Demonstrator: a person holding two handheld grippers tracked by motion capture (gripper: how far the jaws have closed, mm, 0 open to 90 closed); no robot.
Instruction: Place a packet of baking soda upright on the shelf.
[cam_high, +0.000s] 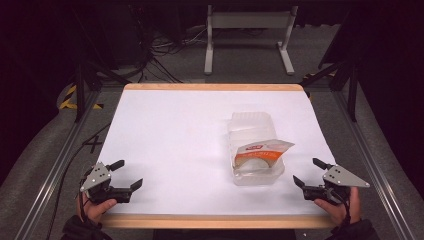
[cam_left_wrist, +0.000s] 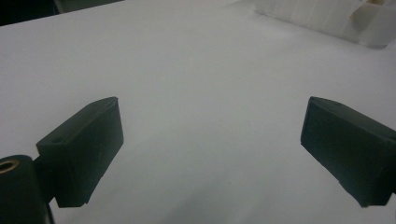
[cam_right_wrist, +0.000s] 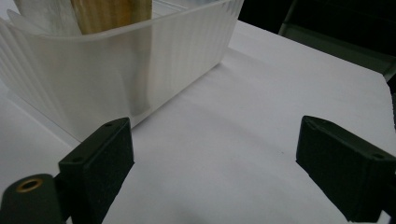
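Both tongs were spread and empty: left tongs (cam_high: 126, 174) at the counter's (cam_high: 165, 130) near-left corner, right tongs (cam_high: 308, 172) at the near-right corner, likely staged to approach. Clear plastic tub (cam_high: 255, 150) sat right of centre toward the near edge, holding an orange-labelled packet (cam_high: 261, 152), just beside the right tongs. Left half lay open for maneuvering.

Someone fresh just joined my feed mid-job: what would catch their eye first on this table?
First, the clear plastic container right of centre on the white table, with an orange-and-white packet sticking out of its near end. Then the two open claws resting apart from it at the near edge: the left claw at the near left corner, the right claw just right of the container.
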